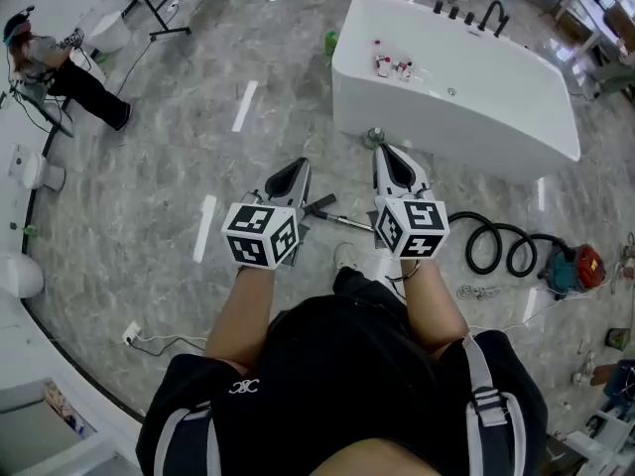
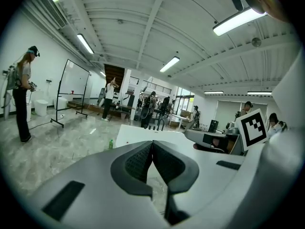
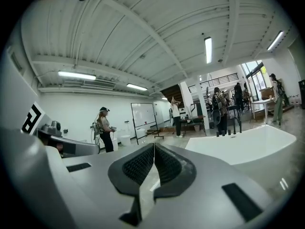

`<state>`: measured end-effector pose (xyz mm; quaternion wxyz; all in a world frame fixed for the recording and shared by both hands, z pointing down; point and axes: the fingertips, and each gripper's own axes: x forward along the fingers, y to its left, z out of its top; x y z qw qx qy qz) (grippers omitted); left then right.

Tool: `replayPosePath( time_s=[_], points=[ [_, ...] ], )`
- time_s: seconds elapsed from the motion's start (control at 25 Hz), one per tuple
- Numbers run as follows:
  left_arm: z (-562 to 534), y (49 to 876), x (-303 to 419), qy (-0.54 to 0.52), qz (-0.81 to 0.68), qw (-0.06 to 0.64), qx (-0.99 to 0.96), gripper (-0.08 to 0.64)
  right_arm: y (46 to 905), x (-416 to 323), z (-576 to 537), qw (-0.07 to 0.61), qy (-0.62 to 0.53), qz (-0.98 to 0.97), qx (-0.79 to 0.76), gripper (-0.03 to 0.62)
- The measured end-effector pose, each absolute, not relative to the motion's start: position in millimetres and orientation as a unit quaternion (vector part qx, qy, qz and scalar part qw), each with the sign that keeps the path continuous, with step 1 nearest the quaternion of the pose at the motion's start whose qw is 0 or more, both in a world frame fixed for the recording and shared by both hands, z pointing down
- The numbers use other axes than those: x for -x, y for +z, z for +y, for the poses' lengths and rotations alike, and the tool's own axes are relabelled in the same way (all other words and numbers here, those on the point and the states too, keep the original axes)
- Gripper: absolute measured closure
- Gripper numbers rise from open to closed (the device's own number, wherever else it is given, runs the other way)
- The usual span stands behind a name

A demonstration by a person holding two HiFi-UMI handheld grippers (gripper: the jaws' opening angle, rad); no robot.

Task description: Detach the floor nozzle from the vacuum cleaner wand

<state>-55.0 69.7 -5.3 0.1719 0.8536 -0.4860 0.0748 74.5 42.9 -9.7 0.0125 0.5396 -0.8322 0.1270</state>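
We hold the left gripper (image 1: 300, 164) and right gripper (image 1: 382, 149) with jaws pressed together on nothing. Between them the wand (image 1: 345, 220) lies on the floor (image 1: 198, 147). The grippers cover its ends, so we cannot make out the floor nozzle.

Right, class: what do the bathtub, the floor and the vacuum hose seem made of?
Bathtub: glossy white, likely acrylic or enamel; smooth sheen. Floor: polished grey veined stone or tile; mirrors lights. Hose: black, probably flexible plastic; it coils.
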Motion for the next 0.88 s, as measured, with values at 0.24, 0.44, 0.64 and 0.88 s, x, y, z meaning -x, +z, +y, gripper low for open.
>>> replayPosePath(
  time_s=[0.24, 0.44, 0.64, 0.88],
  points=[
    [21, 24, 31, 0.099, -0.468, 0.205, -0.854, 0.549, 27, -94, -11, 0.028, 0.159, -0.848, -0.505, 0.578],
    [3, 67, 28, 0.133, -0.458, 0.251, -0.842, 0.549, 73, -101, -34, 0.047, 0.193, -0.844, -0.498, 0.578],
    [-8, 100, 26, 0.164, -0.440, 0.269, -0.841, 0.549, 110, -96, -40, 0.068, 0.225, -0.835, -0.498, 0.577],
    [-42, 175, 38, 0.184, -0.408, 0.313, -0.838, 0.549, 175, -81, -64, 0.140, 0.233, -0.823, -0.499, 0.577]
  ],
)
